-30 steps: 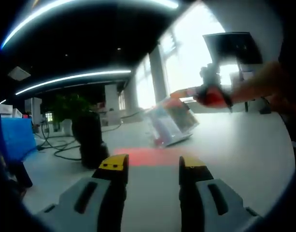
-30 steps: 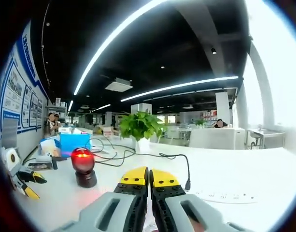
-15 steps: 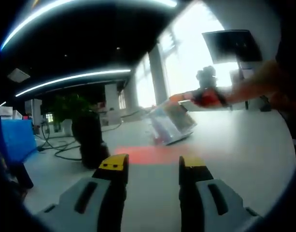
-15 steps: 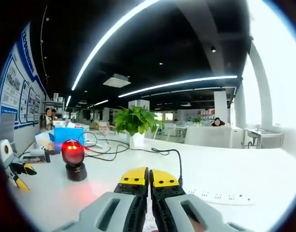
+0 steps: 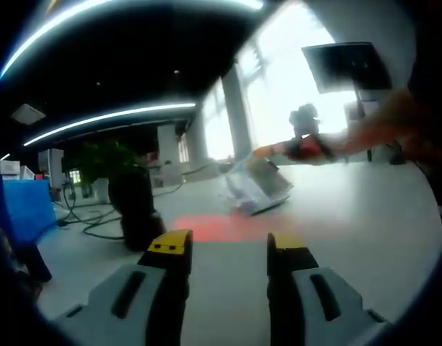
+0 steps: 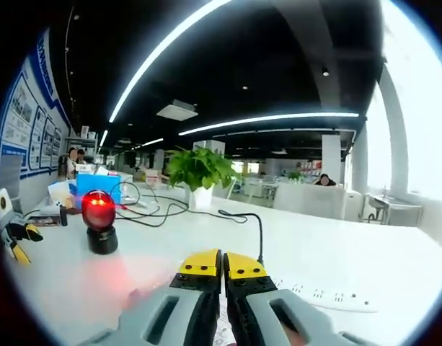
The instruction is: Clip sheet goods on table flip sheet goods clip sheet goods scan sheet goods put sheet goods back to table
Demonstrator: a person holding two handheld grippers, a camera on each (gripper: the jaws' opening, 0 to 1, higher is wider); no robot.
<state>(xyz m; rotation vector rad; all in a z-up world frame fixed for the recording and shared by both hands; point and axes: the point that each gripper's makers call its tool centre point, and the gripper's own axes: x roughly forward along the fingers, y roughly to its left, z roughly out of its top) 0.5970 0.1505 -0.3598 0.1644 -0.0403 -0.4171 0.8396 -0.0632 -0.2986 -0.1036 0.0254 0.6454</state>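
The right gripper (image 6: 221,268) has its jaws pinched on the sheet goods (image 5: 255,187), tilted just above the tabletop (image 5: 365,216) beside the scanner (image 6: 99,222). The left gripper (image 5: 229,252) hangs nearby, jaws apart and empty.

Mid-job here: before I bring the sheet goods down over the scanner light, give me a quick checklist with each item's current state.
1. Right gripper jaws closed: ok.
2. Sheet goods held by the right gripper: ok, raised above the table.
3. Scanner lit: ok, glowing red.
4. Red glow on the table near the sheet: ok.
5. Left gripper open, holding nothing: ok.
6. Barcode facing the scanner: cannot tell.
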